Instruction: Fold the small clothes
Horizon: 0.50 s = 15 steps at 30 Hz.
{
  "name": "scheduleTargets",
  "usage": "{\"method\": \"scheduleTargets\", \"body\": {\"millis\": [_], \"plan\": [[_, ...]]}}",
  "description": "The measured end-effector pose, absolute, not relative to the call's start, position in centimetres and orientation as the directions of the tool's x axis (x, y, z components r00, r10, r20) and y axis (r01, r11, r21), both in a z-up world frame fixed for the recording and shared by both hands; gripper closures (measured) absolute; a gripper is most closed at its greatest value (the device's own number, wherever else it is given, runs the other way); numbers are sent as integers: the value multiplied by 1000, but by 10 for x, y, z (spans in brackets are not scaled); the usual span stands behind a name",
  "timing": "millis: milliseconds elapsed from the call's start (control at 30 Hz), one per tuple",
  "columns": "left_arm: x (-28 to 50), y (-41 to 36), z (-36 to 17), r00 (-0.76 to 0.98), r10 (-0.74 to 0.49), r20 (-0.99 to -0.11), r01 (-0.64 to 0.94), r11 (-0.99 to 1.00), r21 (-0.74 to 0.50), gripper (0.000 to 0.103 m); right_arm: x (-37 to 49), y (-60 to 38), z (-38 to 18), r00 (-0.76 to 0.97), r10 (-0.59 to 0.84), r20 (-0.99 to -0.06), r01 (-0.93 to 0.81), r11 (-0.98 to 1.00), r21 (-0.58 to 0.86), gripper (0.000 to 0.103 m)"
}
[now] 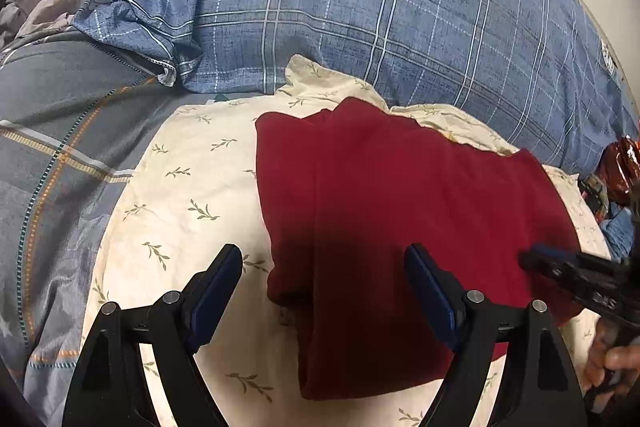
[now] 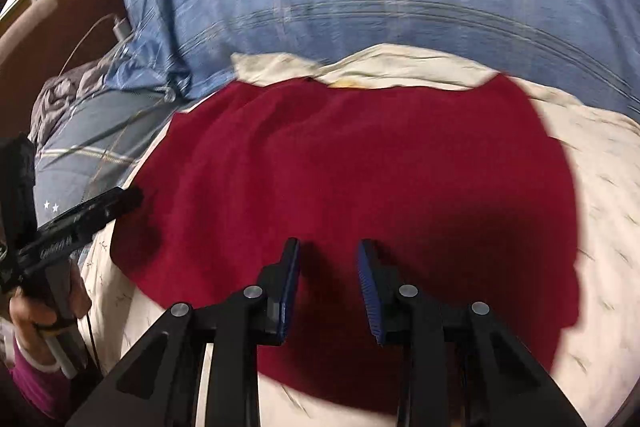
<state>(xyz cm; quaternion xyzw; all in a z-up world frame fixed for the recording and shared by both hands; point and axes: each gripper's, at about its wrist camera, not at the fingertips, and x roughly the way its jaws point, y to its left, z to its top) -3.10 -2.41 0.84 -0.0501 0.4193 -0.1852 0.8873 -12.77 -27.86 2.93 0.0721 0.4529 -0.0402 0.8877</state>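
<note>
Both tongs, left (image 1: 324, 259) wide, right (image 2: 329, 251) narrower, gape empty over red garment (image 1: 400, 207).

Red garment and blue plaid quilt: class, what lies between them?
In the left wrist view, a strip of cream leaf-print cloth lies between the red garment and the blue plaid quilt; the blurred right wrist view shows it too.

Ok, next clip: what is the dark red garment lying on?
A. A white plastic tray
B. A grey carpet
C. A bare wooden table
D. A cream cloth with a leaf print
D: the dark red garment lies on a cream cloth with a leaf print, spread over the blue plaid bedding.
</note>
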Motion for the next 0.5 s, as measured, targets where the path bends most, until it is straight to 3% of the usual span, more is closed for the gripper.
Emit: {"method": "scheduleTargets", "body": {"millis": [300,500], "plan": [[-15,-27,1,544,-372,-752,272,926,-261,20,-52,-246,20,595,-59,-801,60,998,-30,71],[-6,-13,0,534,-392,-749,246,920,-306,20,10,-240,11,556,-47,-830,49,999,-23,71]]}}
